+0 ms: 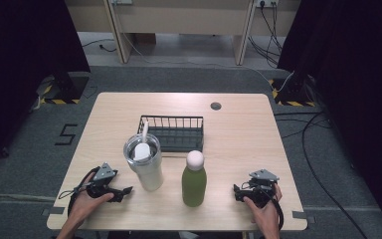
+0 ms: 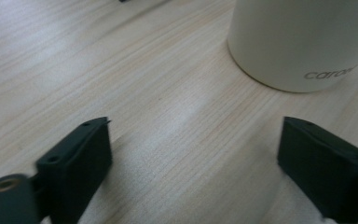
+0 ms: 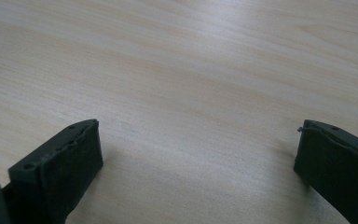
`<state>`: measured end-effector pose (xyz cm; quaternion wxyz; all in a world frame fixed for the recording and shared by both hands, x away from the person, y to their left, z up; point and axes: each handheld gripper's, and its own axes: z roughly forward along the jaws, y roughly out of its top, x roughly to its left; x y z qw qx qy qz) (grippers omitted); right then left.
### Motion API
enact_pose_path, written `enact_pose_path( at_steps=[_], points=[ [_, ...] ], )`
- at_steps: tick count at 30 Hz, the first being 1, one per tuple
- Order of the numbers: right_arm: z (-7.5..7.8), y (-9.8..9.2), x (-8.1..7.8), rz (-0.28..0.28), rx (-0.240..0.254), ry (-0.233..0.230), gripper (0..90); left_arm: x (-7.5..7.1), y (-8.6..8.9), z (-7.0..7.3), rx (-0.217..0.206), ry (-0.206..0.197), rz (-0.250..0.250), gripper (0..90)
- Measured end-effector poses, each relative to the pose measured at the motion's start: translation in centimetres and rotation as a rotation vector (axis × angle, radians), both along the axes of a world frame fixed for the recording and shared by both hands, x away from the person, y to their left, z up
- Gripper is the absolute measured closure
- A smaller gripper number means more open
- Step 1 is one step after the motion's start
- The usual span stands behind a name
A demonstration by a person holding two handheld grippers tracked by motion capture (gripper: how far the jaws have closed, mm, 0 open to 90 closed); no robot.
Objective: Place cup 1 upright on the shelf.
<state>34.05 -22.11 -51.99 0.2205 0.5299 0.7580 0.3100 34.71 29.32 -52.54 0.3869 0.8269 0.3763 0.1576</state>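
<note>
Tumbler (image 2: pixel 303 42) stands just beyond the wide-open, empty left gripper (image 2: pixel 193 154).

We can read grey lettering on the cream tumbler (image 2: pixel 303 42) at the upper right of the left gripper view: "caro", with the rest cut off by the frame edge. In the high view, we see a dark "5" (image 1: pixel 65 134) marked on the grey floor (image 1: pixel 30 149), left of the desk (image 1: pixel 238 149).

Tumbler (image 2: pixel 303 42) cut off by top, right edges; its lettering runs out of frame.
</note>
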Motion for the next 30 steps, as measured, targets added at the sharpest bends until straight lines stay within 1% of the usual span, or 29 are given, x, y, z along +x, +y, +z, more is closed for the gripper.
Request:
enact_pose_path(
  at_steps=[2,4,5,6,7,14,15,16,18,22,25,27,30],
  points=[
    [0.0,0.0,0.0,0.016,-0.001,-0.001,0.8,-0.1,0.1,0.0,-0.016,0.005,0.002,15.1],
    [0.0,0.1,0.0,0.022,-0.002,-0.002,0.8,-0.1,0.1,0.1,-0.041,0.007,0.004,14.9],
    [0.0,0.1,0.0,0.021,-0.002,-0.002,0.8,-0.2,0.1,0.2,-0.049,0.003,0.003,14.9],
    [0.0,0.1,0.0,0.022,-0.002,-0.002,0.8,-0.3,0.1,0.3,-0.052,-0.012,0.006,14.9],
    [0.0,0.1,0.0,0.019,-0.002,-0.002,0.9,-0.3,0.1,0.3,-0.051,-0.018,0.009,14.8],
    [0.0,0.1,0.0,0.017,-0.003,-0.003,1.1,-0.4,0.2,0.5,-0.073,-0.038,0.009,14.8],
    [0.0,0.1,-0.1,0.015,-0.004,-0.003,1.2,-0.4,0.3,0.6,-0.091,-0.048,0.007,14.9],
    [0.0,0.1,-0.1,0.015,-0.004,-0.003,1.2,-0.4,0.3,0.6,-0.091,-0.048,0.007,14.8],
    [0.0,0.1,-0.1,0.015,-0.004,-0.003,1.2,-0.5,0.4,0.8,-0.107,-0.056,0.006,14.8],
    [0.0,0.1,-0.1,0.014,-0.004,-0.004,1.2,-0.7,0.3,1.1,-0.14,-0.072,-0.007,14.8],
    [0.0,0.1,0.0,0.014,-0.004,-0.004,1.2,-0.9,0.0,1.4,-0.159,-0.08,-0.034,14.9],
    [0.0,0.1,0.0,0.013,-0.005,-0.004,1.2,-1.0,-0.1,1.6,-0.186,-0.093,-0.045,14.9],
    [0.0,0.1,0.0,0.012,-0.005,-0.004,1.2,-1.1,-0.3,1.9,-0.203,-0.112,-0.057,14.9]
  ],
)
